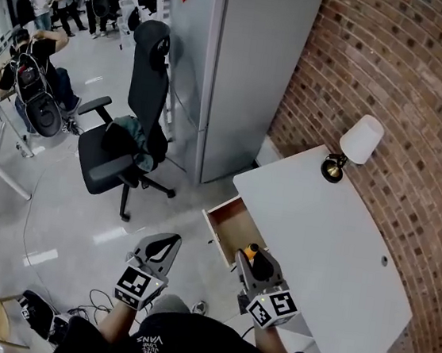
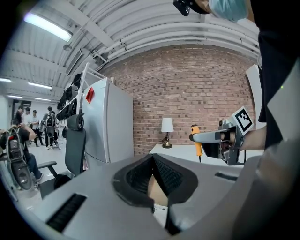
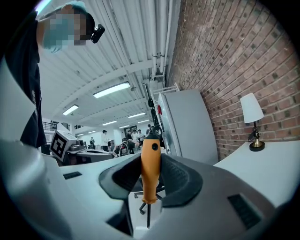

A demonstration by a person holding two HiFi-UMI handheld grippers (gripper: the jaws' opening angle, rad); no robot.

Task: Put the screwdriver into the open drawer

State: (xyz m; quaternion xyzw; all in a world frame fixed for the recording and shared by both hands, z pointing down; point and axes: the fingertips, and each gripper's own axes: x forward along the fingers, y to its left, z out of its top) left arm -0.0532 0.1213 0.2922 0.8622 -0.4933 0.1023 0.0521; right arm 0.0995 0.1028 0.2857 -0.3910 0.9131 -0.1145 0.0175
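**Screwdriver held at the near end of the open drawer**

The open drawer juts out from the left side of the white bench, and its wooden inside shows. The right tongs hover at the drawer's near end, clamped on the orange handle of the screwdriver. In the right gripper view the tool stands upright between the black pads, with its dark shaft pointing down below them. From the head view only the orange top of the handle shows, over the drawer's near corner. Whether it is above the inside or just outside the rim cannot be told.

The left tongs hang over the floor, left of the drawer and apart from it. Their tips are together and nothing is between them.

Beyond the drawer, at the bench's far corner, stands a small lamp with a white shade, close to the brick wall. A tall grey cabinet rises behind the drawer. A black office chair stands farther left of the drawer, on the floor.
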